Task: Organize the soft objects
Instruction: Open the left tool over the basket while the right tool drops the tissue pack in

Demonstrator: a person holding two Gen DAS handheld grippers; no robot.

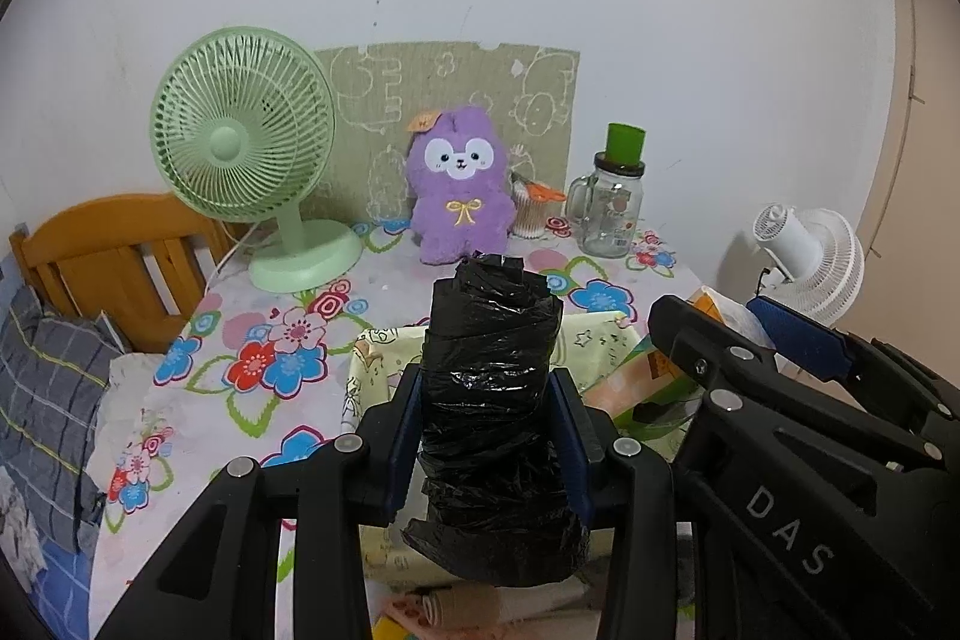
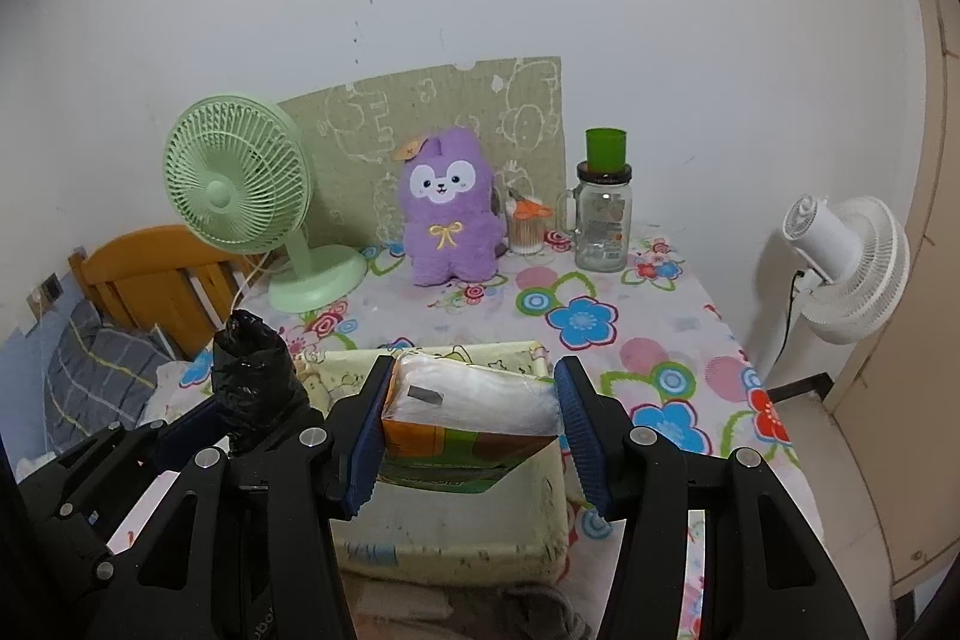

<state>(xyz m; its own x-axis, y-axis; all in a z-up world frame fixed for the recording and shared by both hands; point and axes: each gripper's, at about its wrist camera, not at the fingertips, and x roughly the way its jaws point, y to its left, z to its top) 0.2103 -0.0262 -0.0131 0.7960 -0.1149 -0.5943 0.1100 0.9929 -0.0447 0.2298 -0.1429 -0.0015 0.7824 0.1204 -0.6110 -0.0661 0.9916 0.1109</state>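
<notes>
1. White walls back a table under a flowered cloth, with a wooden bed frame and a grey checked pillow to its left.
2. Along the far edge stand a green fan, a purple plush toy, a cup of cotton swabs and a glass jar with a green cup on its lid. A white fan stands off the table to the right.
3. The left gripper pinches a roll of black bags, held upright over a pale yellow cloth basket near the front of the table.
4. The right gripper holds a pack of tissues above the same basket. Its left pad presses the pack; the right pad seems to touch only the corner, though the wrapper's glare makes that hard to judge.
5. Risk: with so thin a hold on one side, the tissues could twist and slip out crooked, landing on the rim.
6. Risk: the roll is slick and squashy, so it may slide down through the pads, or its loose end unwind.
7. Risk: both grippers crowd one small basket and could knock together, or push its soft wall over.
</notes>
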